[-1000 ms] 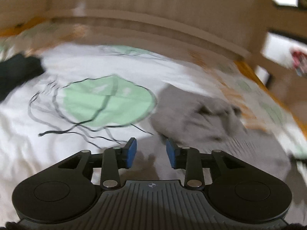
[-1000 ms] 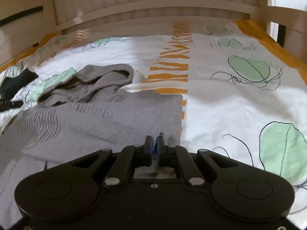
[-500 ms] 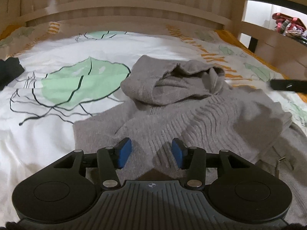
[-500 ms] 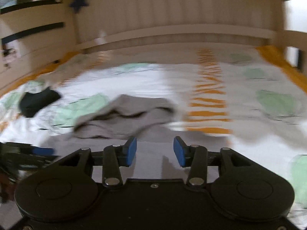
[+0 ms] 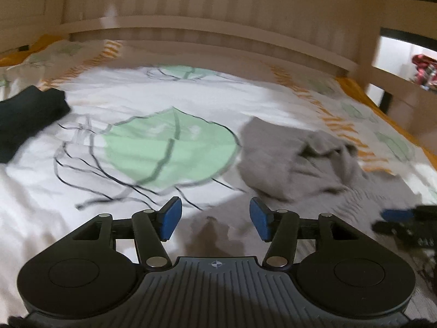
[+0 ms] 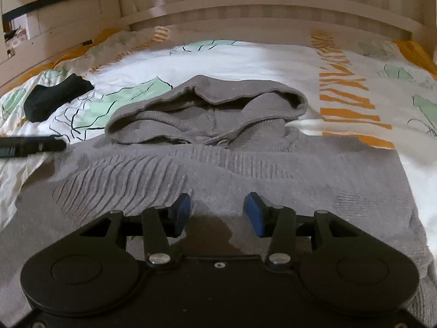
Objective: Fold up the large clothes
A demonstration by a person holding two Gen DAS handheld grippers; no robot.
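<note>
Since half a second ago the left gripper point(image 5: 215, 218) has swung off the grey hooded sweater point(image 6: 218, 164) and now hangs over bare printed bedspread point(image 5: 123, 104) beside the garment's left edge, while the right gripper point(image 6: 217, 213) has steadied low over the sweater's body. Both have their blue pads spread wide apart, holding nothing. The sweater lies flat across the middle of the bed, its hood point(image 6: 207, 109) rumpled open toward the wooden headboard point(image 6: 273, 8) and its ribbed body running back under the right gripper toward the foot edge. A dark folded garment point(image 6: 54, 98) (black or very deep green, the left wrist view is too smeared to say) sits well apart from the sweater, near the left edge of the bed. In the right wrist view the left gripper's tip pokes in from the left, just beside the sweater's shoulder.
</note>
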